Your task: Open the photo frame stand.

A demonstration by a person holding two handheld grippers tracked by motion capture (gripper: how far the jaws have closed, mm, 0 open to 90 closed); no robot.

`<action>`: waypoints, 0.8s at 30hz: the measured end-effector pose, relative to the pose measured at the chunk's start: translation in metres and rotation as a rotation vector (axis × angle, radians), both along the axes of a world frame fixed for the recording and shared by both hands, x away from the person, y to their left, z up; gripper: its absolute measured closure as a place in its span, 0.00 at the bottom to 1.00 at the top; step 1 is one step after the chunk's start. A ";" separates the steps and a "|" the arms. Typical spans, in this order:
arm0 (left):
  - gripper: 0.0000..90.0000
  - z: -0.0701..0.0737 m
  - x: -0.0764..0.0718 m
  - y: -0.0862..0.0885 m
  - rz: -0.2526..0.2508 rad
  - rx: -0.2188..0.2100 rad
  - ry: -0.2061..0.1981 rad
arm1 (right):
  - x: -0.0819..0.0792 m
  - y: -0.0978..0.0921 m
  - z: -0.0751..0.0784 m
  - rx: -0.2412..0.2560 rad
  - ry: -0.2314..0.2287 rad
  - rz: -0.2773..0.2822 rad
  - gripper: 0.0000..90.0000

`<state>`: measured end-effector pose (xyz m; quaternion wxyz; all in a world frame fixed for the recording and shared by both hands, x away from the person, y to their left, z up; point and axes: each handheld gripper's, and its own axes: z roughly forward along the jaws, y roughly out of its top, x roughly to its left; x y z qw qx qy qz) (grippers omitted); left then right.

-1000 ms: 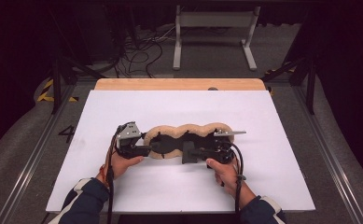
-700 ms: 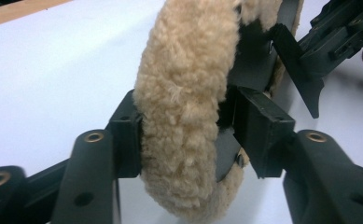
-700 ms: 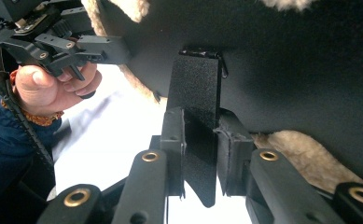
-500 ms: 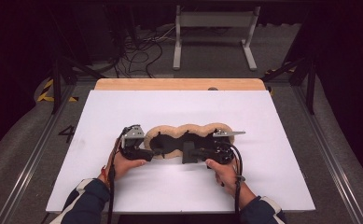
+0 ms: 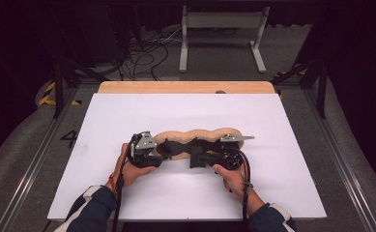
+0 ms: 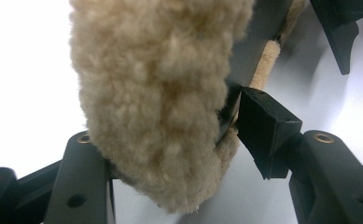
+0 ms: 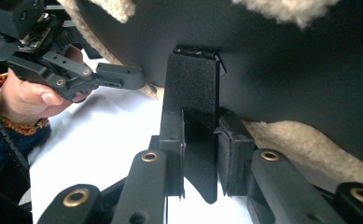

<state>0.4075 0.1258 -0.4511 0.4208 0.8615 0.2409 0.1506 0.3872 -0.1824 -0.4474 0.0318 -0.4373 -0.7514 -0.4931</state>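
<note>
A long pad of beige fleece (image 5: 195, 137) with a black backing lies near the middle of the white table (image 5: 272, 121), a little toward the person's side, with its length going from left to right. The left gripper (image 5: 164, 153) is at the left end of the pad. In the left gripper view its jaws are closed on the fleece edge (image 6: 170, 116), one jaw on the woolly side and the other on the black backing, so the thick wool keeps them somewhat apart. The right gripper (image 5: 195, 159) is at the front edge of the pad, right of the middle. In the right gripper view its jaws are almost fully closed and pinch a black strap (image 7: 195, 140) that hangs from the black backing (image 7: 286, 70). The left hand (image 5: 132, 169) and the right hand (image 5: 231, 176) hold the grippers from the near side of the table. Behind the white sheet, a strip of wooden board (image 5: 185, 87) is visible.
</note>
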 end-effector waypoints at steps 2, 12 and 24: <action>0.49 -0.001 0.001 0.000 -0.003 0.002 -0.006 | 0.000 0.000 0.000 -0.006 -0.006 -0.005 0.83; 0.52 -0.001 -0.003 0.003 -0.030 0.001 -0.008 | -0.005 0.000 0.000 -0.064 -0.049 0.015 0.84; 0.54 0.001 -0.009 0.004 -0.040 0.003 -0.003 | -0.017 0.004 0.003 -0.168 -0.101 0.035 0.79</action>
